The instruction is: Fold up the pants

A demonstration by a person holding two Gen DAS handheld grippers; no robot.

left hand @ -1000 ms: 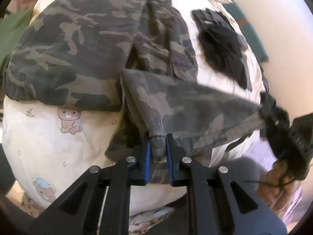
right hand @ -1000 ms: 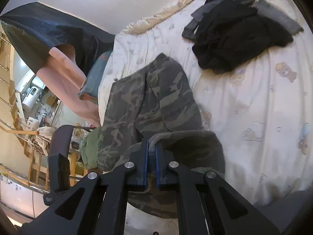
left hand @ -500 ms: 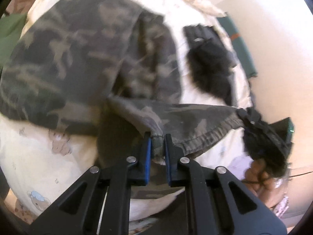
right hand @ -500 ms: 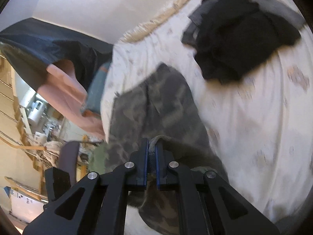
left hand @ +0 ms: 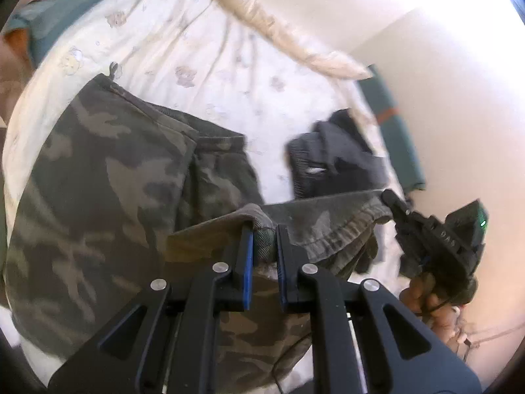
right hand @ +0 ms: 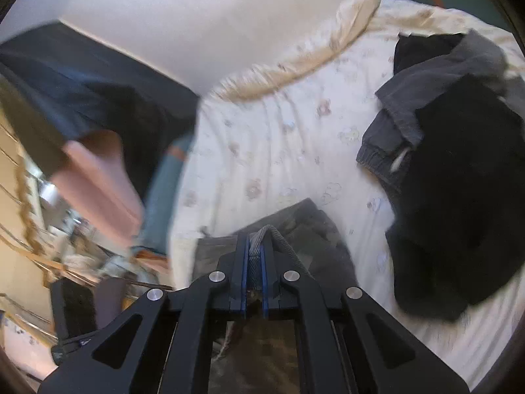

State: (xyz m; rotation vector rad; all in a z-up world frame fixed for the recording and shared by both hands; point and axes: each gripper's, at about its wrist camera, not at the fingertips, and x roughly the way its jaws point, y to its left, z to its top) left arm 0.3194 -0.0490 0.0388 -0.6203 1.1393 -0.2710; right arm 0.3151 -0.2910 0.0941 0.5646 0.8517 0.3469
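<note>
The left gripper (left hand: 265,229) and right gripper (right hand: 253,256) each clamp the hem of the camouflage cotton pants (left hand: 98,197), lifted above the cream printed bed sheet (left hand: 183,49). The fold seems half made; the hem is not yet laid on the waist.

Bed (left hand: 203,49) carries camouflage pants (left hand: 98,197) and dark clothes (right hand: 459,197).

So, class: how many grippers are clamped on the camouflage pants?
2. The left gripper pinches the lifted hem near its middle; the right gripper holds the same edge of the camouflage pants further right, shown close up in its own view.
</note>
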